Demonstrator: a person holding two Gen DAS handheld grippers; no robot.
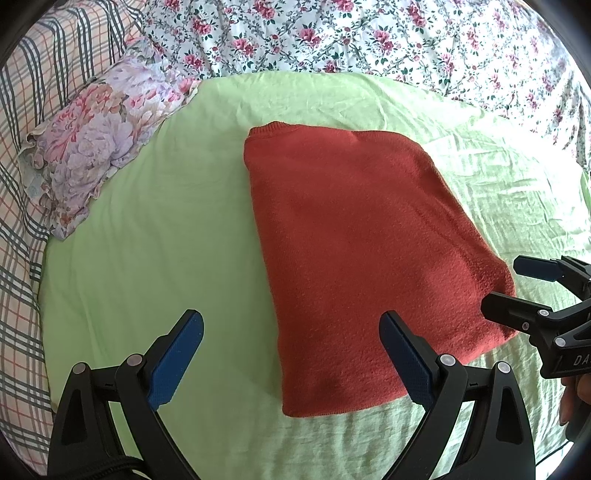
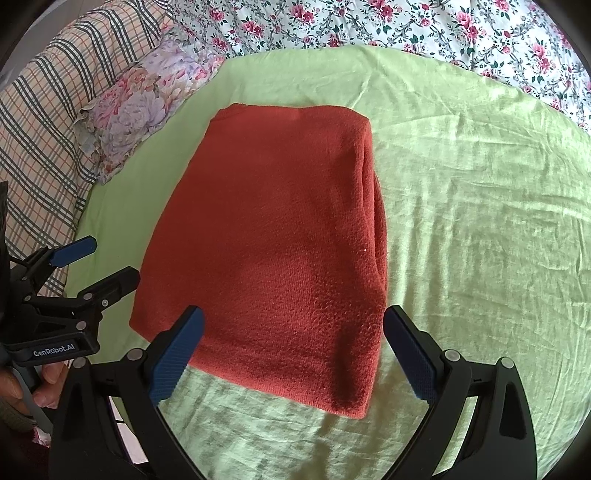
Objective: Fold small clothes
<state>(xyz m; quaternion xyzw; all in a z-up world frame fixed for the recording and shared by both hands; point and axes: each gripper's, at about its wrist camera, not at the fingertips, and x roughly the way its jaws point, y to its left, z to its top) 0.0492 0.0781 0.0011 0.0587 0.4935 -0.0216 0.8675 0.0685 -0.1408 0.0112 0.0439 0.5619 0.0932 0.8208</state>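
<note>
Nearest of all, the left gripper (image 1: 291,354) hangs with its blue-padded jaws spread wide and holding nothing, over the near left corner of the red sweater (image 1: 354,258). The right gripper (image 2: 293,350) is likewise wide open and holding nothing, above the sweater's near edge. The sweater lies folded into a neat block in the middle of the green sheet (image 1: 155,236). A floral pillow (image 1: 96,147) sits far left, a flowered bedspread (image 1: 369,33) beyond.
</note>
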